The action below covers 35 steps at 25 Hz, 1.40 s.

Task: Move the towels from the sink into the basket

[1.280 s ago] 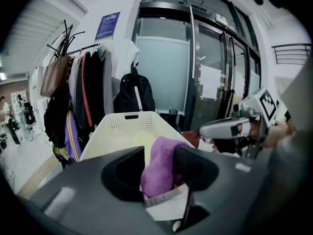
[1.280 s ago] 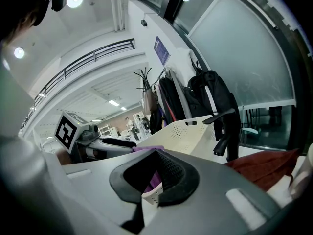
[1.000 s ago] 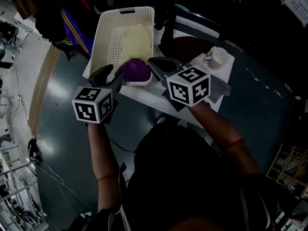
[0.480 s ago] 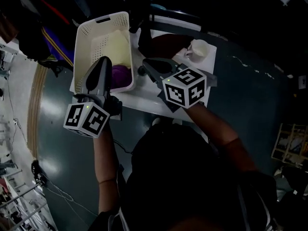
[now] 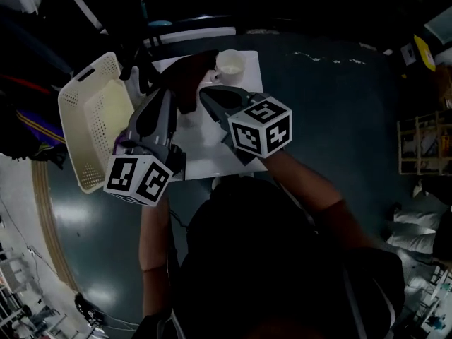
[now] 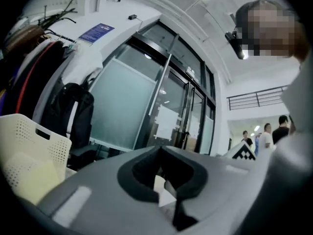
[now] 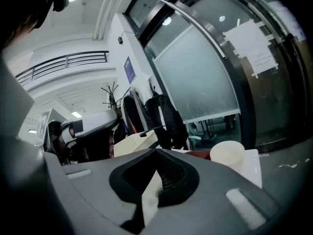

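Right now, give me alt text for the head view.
A person holds the left tool and right tool, both shut and empty, over a white table. A cream perforated basket sits at its left; a white cup stands at its far end.

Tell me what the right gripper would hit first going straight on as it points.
Likely the dark sink on the table, just ahead of the right gripper; the cup lies right of that line. Depth is unclear.

Closed tongs (image 6: 161, 153), cream basket (image 6: 30, 146) left, glass doors (image 6: 146, 102) behind
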Motion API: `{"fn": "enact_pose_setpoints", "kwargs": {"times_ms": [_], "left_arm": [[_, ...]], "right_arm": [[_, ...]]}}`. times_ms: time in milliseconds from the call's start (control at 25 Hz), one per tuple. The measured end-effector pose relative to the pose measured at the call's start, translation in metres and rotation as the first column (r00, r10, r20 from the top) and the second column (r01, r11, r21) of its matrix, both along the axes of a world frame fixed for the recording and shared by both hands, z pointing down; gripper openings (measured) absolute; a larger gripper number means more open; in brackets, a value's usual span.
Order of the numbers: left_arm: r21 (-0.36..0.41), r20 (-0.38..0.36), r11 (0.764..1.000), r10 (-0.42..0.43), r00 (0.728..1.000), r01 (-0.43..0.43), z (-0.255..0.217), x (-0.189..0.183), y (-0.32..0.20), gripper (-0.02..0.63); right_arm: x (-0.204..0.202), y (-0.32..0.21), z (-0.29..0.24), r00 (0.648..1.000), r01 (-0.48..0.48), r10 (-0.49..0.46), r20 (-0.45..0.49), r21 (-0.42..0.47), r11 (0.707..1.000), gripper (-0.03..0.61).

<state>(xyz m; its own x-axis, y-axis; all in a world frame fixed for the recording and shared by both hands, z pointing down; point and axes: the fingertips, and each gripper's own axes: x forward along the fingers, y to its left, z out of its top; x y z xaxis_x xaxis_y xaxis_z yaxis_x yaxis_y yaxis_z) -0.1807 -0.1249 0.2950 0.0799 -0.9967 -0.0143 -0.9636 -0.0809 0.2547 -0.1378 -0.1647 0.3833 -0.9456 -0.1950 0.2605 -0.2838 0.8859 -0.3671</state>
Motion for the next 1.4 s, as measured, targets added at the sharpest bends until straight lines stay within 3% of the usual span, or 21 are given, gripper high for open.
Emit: {"fn": "enact_pose_setpoints", "kwargs": {"times_ms": [320,800,1120,1400], "left_arm": [[-0.110,-0.046,0.981,0.154,0.987,-0.158,0.056,0.059,-0.049,0.011],[-0.285,-0.069,0.925,0.244,0.967,-0.253,0.140,0.107,-0.080,0.017],[-0.423,-0.006,0.860,0.313,0.950,-0.286,0.194,0.129,-0.084,0.094],[-0.539,0.001,0.789,0.351,0.936,-0.296,0.236,0.140,-0.084,0.180]], "right_arm": [[0.068,-0.037,0.016,0.982,-0.188,0.187,-0.036,-0.020,0.982,-0.006],[0.147,-0.057,0.048,0.923,-0.375,0.368,-0.109,-0.060,0.925,-0.006],[0.176,-0.057,0.075,0.898,-0.428,0.412,-0.153,-0.091,0.899,-0.006],[0.185,-0.055,0.089,0.893,-0.436,0.413,-0.178,-0.117,0.892,-0.006]]}}
